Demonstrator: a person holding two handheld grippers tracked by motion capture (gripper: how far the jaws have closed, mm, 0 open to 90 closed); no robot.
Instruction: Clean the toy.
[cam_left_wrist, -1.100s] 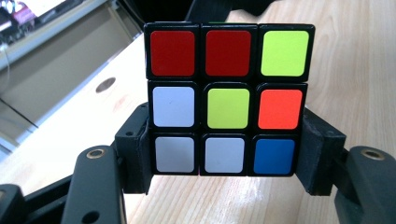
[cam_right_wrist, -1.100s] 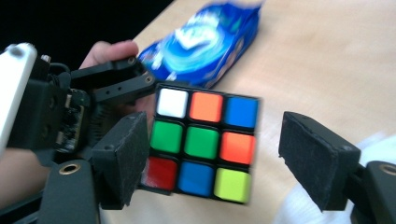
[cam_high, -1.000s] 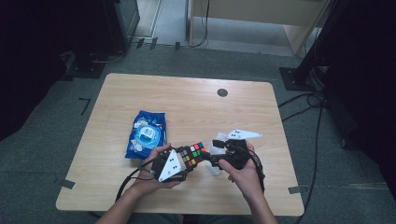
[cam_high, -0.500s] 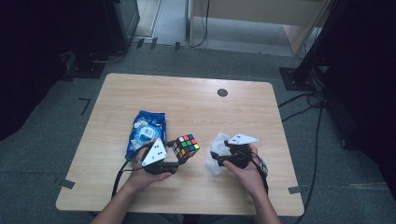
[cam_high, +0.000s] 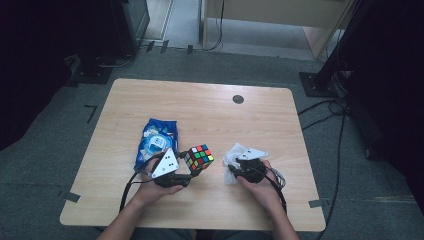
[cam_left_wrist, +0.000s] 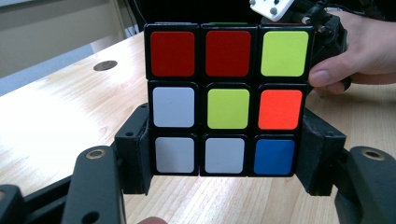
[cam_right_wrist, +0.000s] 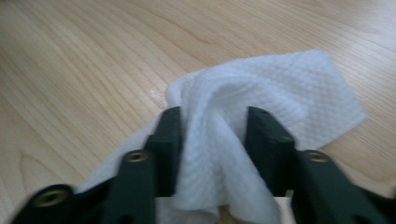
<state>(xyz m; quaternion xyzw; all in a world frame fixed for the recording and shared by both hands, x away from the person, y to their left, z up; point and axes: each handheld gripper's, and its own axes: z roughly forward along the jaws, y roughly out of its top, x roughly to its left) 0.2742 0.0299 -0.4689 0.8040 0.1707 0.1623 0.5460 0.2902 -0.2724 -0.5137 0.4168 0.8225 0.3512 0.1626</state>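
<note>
On the near half of the wooden worktop (cam_high: 200, 110), the left gripper (cam_high: 191, 172) pinches a colour puzzle cube (cam_high: 199, 158), its two black pads pressed against the cube's opposite sides along the bottom row, the cube held upright just above the wood. In the left gripper view the facing side shows red, red and yellow-green tiles across the top row. To the right, well apart from the cube, the right gripper (cam_right_wrist: 212, 133) points down at a crumpled white wipe (cam_right_wrist: 280, 93) lying on the worktop; its jaws have just been closing and now squeeze a bunched fold of the wipe between them. A blue packet (cam_high: 155, 140) lies just beyond the left hand (cam_high: 150, 186).
</note>
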